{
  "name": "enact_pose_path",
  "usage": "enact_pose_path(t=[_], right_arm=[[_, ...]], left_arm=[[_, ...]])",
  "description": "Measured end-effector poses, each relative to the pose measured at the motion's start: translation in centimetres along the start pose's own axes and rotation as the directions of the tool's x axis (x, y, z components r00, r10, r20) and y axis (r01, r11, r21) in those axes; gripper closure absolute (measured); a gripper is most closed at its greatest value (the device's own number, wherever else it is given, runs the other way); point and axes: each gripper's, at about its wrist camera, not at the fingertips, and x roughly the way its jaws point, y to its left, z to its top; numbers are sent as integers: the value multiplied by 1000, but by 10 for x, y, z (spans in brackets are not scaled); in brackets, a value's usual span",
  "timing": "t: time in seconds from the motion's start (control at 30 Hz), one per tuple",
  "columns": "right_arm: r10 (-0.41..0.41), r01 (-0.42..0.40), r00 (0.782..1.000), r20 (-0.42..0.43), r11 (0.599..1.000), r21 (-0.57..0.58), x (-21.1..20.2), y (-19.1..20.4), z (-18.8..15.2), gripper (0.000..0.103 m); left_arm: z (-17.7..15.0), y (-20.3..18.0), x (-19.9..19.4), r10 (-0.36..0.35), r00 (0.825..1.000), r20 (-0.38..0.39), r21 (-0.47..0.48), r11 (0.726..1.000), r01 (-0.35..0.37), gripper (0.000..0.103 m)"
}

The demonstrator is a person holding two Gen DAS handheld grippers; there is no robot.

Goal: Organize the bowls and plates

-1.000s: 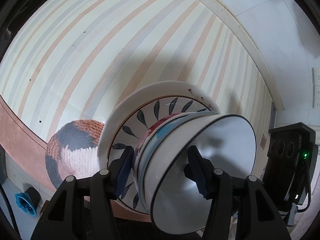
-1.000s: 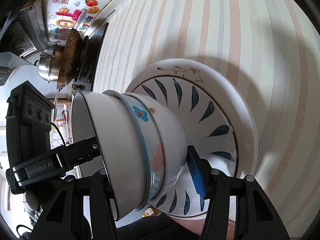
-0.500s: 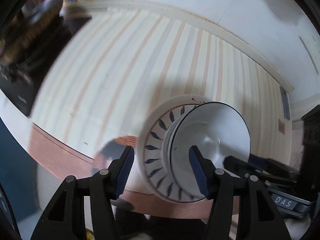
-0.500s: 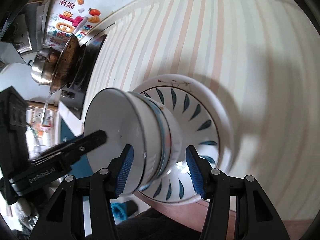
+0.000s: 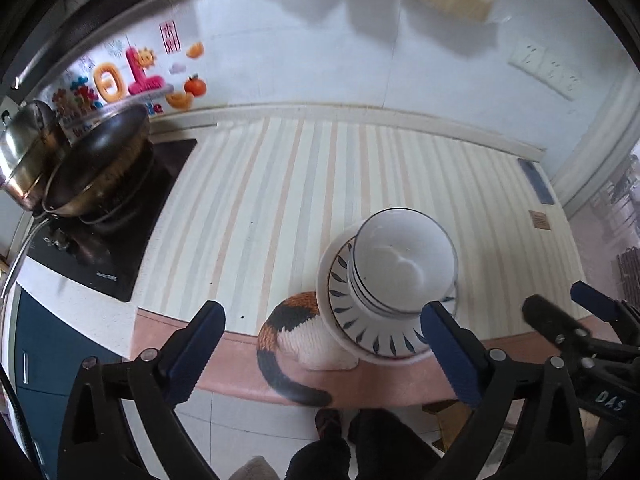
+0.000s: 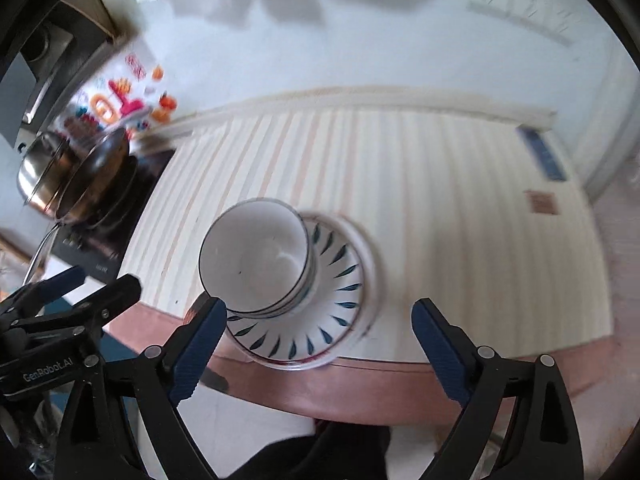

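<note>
Since the bowls (image 5: 404, 264) sit nested one inside another on the leaf-patterned plate (image 5: 360, 332), which itself seems to rest on a second, plain white plate, the stacking looks finished as far as these views reach. No other crockery shows loose on the striped tabletop (image 5: 280, 200), so I judge the task to be at or close to its end; whether anything waits outside the views cannot be told.

The stack stands at the near edge of the tabletop, beside a knitted calico cat mat (image 5: 292, 328) whose tail hangs over the pink border. Far to the left, a wok (image 5: 100, 168) and a steel pot (image 5: 24, 160) sit on the black hob, well apart from the stack.

The left claw (image 5: 320, 352) has just been opening and now stands wide with nothing between its pads; from its camera the stack lies ahead and below, toward its right finger, not touching either one. The right claw (image 6: 320, 348) has likewise just been opening and gapes wide and empty; in its view the stack lies ahead and below, nearer its left finger, clear of both. Each claw appears at the edge of the other's view, so the two flank the stack from above.
</note>
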Motion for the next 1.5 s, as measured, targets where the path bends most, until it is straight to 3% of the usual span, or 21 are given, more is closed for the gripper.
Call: enact_pose_path(t=[0.3,0.63,1.03,1.5], right_arm=[[-32,36,985,169,999,-19,-120,15,-50,5],[23,-6,965,261,998,-66,-210,32,-110,4],[28,7,940,340,995,-99,-267,44,-157,3],[23,10,943,331,995,-98,-270,38,-167,3]], left_arm=[[-40,1,-93,30,987,156,-15,999,-28,3],[-104,4,-179,114,957,266,-70,993,-98,3],[-150,-1,-216,126,949,290,-89,991,-104,3],[-158,-5,-225,126,942,311,-83,991,-105,3]])
